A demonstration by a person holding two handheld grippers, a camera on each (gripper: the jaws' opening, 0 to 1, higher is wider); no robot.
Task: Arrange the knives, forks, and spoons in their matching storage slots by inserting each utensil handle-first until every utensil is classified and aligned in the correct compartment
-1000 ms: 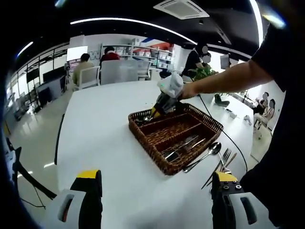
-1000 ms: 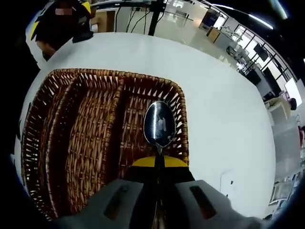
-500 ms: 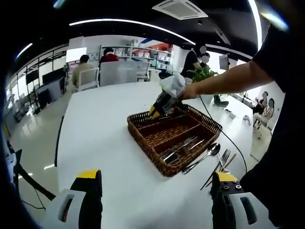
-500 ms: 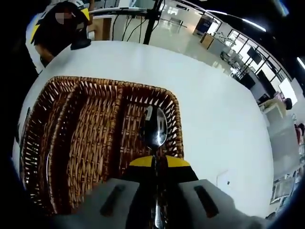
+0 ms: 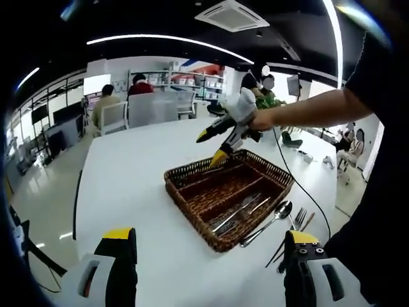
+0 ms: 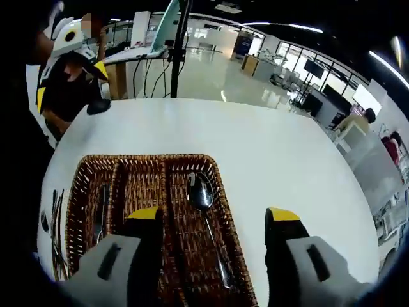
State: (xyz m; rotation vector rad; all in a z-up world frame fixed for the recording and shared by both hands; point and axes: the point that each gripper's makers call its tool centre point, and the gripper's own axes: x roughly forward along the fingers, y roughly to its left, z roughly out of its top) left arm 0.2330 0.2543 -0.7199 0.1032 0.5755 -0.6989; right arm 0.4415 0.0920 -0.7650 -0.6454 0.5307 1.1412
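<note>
A spoon (image 6: 206,217) lay alone in the right-hand compartment of the wicker tray (image 6: 220,167), its handle running under the right gripper (image 6: 217,220), whose jaws stood apart and empty above the tray. Knives (image 6: 102,208) lay in the far-left slot. Forks (image 6: 52,220) lay outside on the white table (image 6: 268,147), partly cut off. The left gripper (image 5: 208,246) hung spread apart over bare tabletop, which stretched wide around the tray.

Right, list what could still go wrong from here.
The spoon lies slightly slanted in its compartment of the wicker basket, so it may end up misaligned. The loose cutlery on the table lies close beside the basket, so a sweeping reach by the right gripper could knock it.
</note>
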